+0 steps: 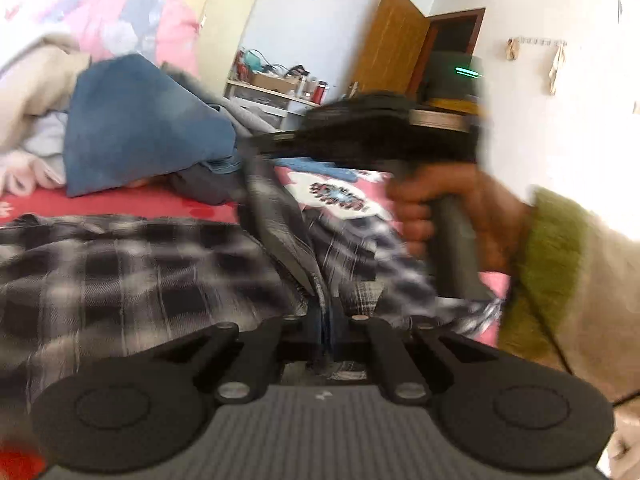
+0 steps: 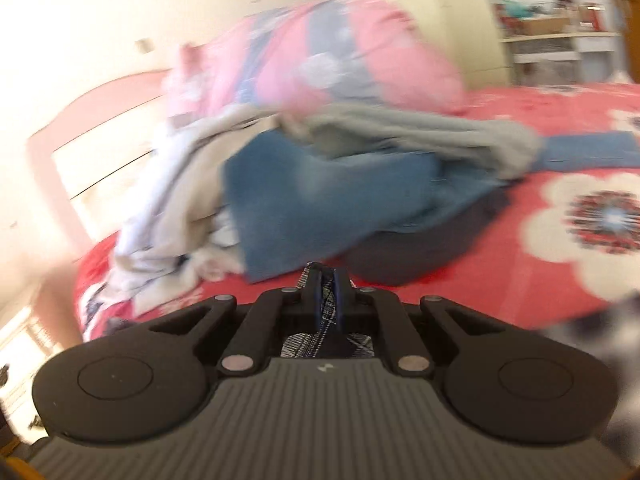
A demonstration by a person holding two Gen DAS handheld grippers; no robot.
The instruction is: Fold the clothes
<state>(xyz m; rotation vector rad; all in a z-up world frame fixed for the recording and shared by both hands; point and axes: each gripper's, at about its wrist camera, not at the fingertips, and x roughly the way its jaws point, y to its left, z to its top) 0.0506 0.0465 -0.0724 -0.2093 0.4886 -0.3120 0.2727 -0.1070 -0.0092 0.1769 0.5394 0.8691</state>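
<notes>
Both grippers pinch a checked shirt over the bed.

The left gripper (image 1: 322,320) has its jaws closed on a fold of the black-and-white checked shirt (image 1: 120,272), which lies spread across the red flowered bed (image 2: 520,280). The right gripper (image 2: 326,292) has its jaws clamped on another bit of the shirt, held by a hand (image 1: 452,216) in a green cuff. A heap of clothes (image 2: 320,192) lies behind.

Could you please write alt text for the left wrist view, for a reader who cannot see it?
The left gripper is shut on a fold of a black-and-white plaid shirt spread on a red floral bed. Ahead, a hand holds the right gripper above the shirt, with a clothes pile behind.
</notes>
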